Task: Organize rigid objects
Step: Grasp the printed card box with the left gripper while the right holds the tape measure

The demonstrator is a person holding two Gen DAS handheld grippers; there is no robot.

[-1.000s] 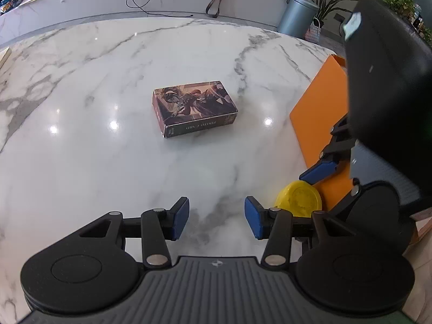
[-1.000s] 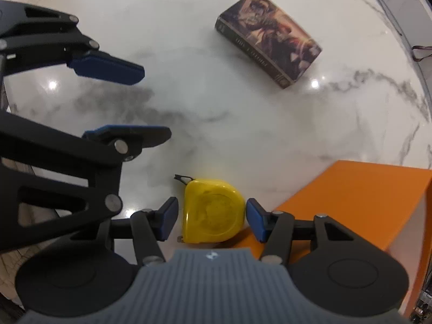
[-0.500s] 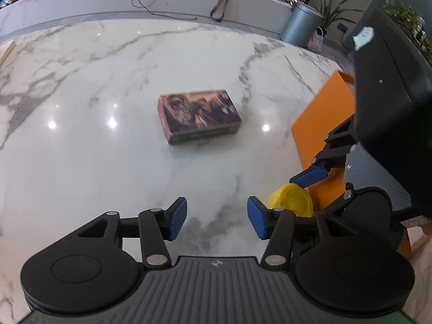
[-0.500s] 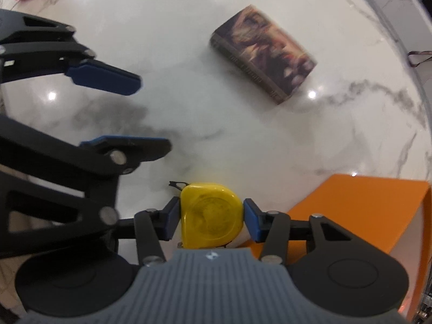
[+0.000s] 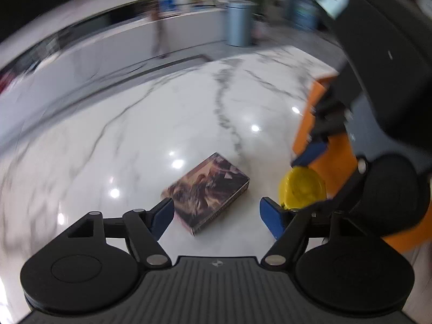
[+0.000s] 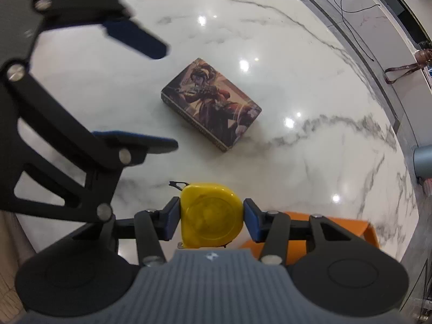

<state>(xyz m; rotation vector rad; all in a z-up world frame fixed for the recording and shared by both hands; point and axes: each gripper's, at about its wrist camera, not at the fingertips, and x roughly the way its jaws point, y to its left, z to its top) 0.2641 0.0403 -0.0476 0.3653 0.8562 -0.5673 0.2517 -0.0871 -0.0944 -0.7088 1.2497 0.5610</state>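
My right gripper [image 6: 211,220] is shut on a yellow tape measure [image 6: 210,214] and holds it above the marble table; the tape measure also shows in the left wrist view [image 5: 302,187]. A printed card box [image 6: 212,104] lies flat on the table beyond it. In the left wrist view the card box [image 5: 208,191] lies just in front of my open, empty left gripper [image 5: 216,216], close to its left fingertip. The left gripper also shows in the right wrist view [image 6: 140,91], to the left of the box.
An orange box [image 5: 332,145] stands on the right of the white marble table [image 5: 135,135]; it also shows under my right gripper [image 6: 337,232]. A grey bin [image 5: 237,24] and a counter stand beyond the table's far edge.
My right gripper closed on the tape measure and lifted it. My left gripper opened wider and moved forward toward the card box, which now lies close in front of it.
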